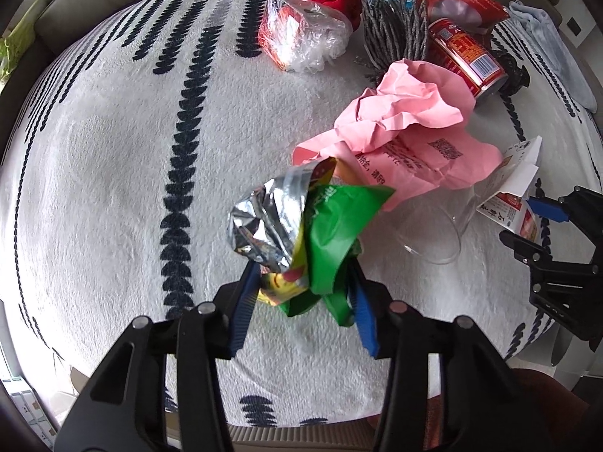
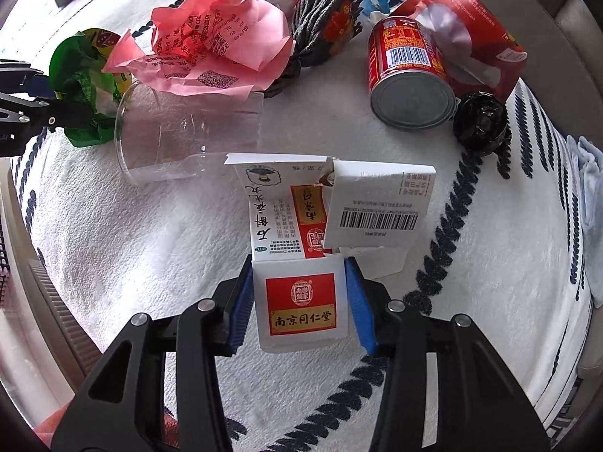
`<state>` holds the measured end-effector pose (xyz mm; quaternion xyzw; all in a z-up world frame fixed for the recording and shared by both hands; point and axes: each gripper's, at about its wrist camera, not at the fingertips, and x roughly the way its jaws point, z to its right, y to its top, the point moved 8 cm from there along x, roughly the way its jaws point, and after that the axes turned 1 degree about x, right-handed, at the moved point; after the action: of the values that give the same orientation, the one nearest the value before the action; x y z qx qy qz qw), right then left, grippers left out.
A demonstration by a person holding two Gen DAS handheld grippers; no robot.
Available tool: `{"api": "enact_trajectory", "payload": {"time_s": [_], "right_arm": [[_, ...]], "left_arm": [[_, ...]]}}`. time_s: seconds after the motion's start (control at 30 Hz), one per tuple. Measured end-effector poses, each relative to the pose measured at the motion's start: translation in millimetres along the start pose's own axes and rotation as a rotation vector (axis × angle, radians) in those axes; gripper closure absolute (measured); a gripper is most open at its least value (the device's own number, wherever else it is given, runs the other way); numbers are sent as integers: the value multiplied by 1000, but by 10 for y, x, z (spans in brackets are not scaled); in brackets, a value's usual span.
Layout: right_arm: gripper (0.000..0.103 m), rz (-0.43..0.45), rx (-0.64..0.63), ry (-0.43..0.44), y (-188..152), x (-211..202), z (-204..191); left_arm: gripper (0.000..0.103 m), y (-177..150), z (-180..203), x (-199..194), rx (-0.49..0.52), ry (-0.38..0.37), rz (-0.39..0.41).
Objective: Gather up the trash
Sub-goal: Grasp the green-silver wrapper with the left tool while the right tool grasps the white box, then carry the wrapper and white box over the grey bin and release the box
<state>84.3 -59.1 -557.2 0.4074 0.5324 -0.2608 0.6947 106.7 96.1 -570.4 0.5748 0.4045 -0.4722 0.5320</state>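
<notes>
Left claw [image 1: 305,286]: we are pointing it steeply down, pinching the green snack wrapper [image 1: 331,226].
Right claw [image 2: 299,297]: we are angling it down, clamping the torn white carton [image 2: 301,301].

Under me spreads a white fleecy blanket [image 1: 113,196] with dark leaf-like stripes, a pale blue cloth [image 1: 557,49] lies crumpled at its far right edge, and a grey cushioned sofa back [image 1: 68,3] runs along behind it.
</notes>
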Motion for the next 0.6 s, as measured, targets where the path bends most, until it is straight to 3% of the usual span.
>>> {"api": "enact_trajectory", "payload": {"time_s": [0.37,0.6], "right_arm": [[59,37,43,23,98,-320,205],[59,70,90,16,169,-639,366]], "left_arm": [[60,0,-257,-406,-30,29,28],[60,149,-18,-808,25,42,57]]}}
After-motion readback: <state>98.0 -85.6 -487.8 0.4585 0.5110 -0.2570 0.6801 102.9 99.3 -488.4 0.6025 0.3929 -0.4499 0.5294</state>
